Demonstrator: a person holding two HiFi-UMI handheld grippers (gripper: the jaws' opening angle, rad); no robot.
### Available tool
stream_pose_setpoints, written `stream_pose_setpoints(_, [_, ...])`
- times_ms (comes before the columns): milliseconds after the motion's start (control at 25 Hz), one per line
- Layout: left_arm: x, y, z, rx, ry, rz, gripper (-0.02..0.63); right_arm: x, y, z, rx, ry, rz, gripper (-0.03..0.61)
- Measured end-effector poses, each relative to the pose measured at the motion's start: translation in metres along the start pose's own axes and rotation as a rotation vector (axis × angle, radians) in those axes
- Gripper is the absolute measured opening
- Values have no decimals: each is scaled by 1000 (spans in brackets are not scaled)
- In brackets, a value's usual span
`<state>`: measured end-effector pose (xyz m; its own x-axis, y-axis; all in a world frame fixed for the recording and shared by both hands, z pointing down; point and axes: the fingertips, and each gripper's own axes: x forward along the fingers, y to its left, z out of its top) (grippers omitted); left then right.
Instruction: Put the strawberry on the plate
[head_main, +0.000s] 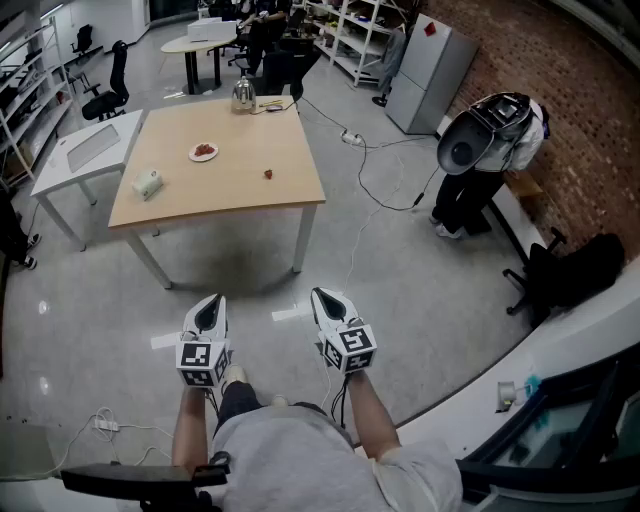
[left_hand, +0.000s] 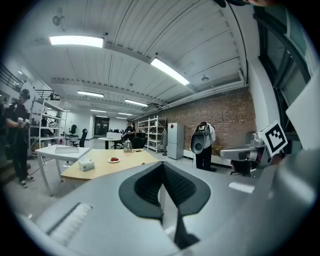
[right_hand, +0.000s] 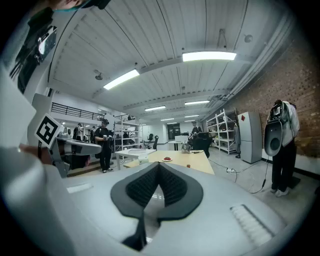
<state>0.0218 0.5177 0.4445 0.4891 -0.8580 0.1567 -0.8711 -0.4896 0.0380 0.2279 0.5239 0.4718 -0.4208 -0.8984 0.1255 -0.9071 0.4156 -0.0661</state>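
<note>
The left gripper (head_main: 210, 302) and the right gripper (head_main: 326, 296) are held low in front of the person, side by side. Both have their jaws pressed together with nothing in them. The wooden table (head_main: 235, 185) is far from them, across the grey floor (head_main: 420, 290). The small red strawberry (head_main: 268, 173) lies on the table top. The white plate (head_main: 203, 152) sits to its left, apart from it, with something red on it. A white box (head_main: 147, 184) and a kettle (head_main: 243, 95) are on the table too
</note>
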Motion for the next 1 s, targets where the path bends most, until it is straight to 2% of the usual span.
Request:
stream_pose_setpoints(240, [2,0,-9,15,1,15,20,-3,-2,5,3,-19,5,6])
stream_pose_setpoints(440, [1,0,-9,-26,6,13,20,2,4,3,-15,-13,23,6])
stream_pose_setpoints(520, [5,4,-12,-16,3,17,20,7,5,1,-25,-6,25,6])
stream_pose_setpoints(1000, [64,73,-7,-10,16,50,20,99,-3,2,-31,22,57,6])
